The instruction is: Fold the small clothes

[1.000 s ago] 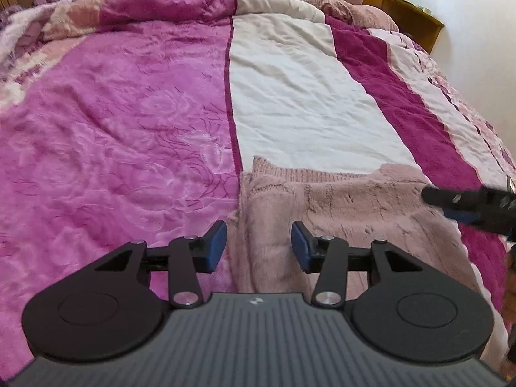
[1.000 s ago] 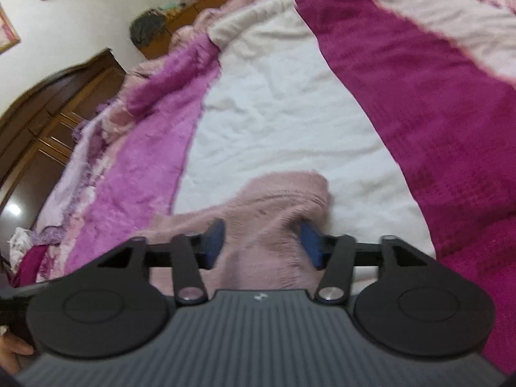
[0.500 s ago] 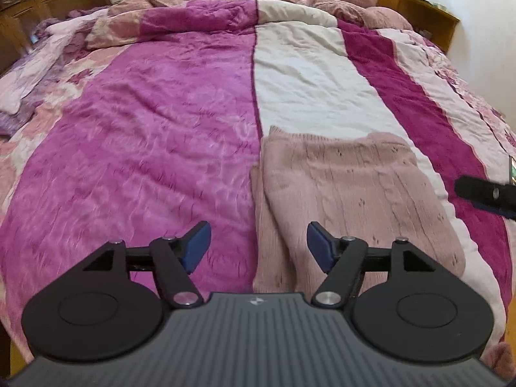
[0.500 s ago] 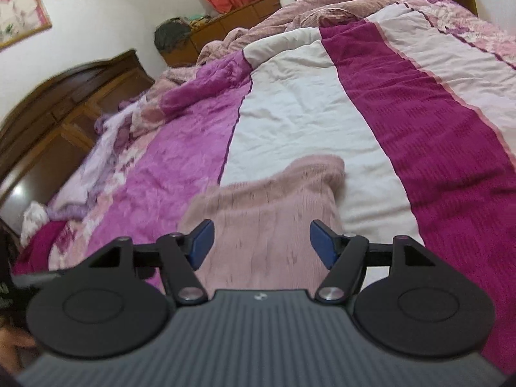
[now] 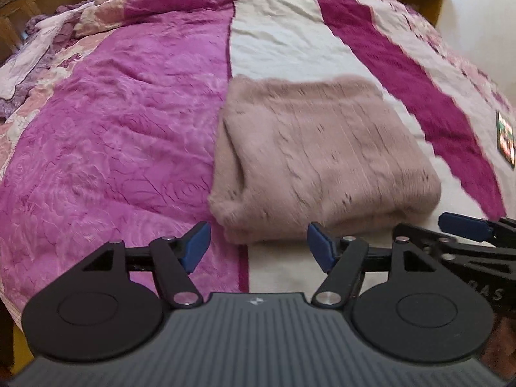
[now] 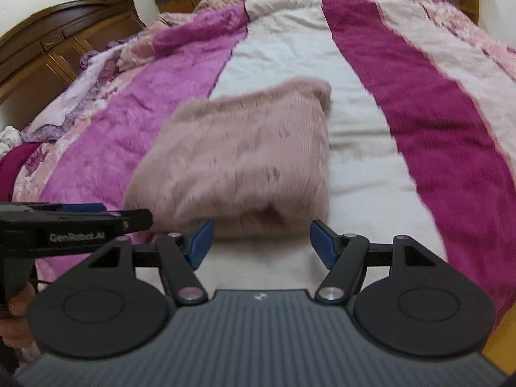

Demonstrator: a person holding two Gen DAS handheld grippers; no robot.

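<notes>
A dusty-pink knit garment (image 5: 316,148) lies folded into a thick rectangle on the bed, across the cream and magenta stripes; it also shows in the right wrist view (image 6: 238,161). My left gripper (image 5: 258,248) is open and empty, just short of the garment's near edge. My right gripper (image 6: 262,245) is open and empty, also just short of the near edge. The right gripper's fingers (image 5: 464,222) show at the left wrist view's right edge. The left gripper's fingers (image 6: 84,208) show at the left of the right wrist view.
The bedspread (image 5: 113,135) has magenta, cream and dark pink stripes, with rumpled bedding at the far end. A dark wooden wardrobe (image 6: 48,51) stands left of the bed. A small picture-like object (image 5: 504,142) lies near the bed's right side.
Both grippers have opened wider and pulled back toward the near edge of the bed, away from the garment. The garment now lies free as a folded rectangle.
</notes>
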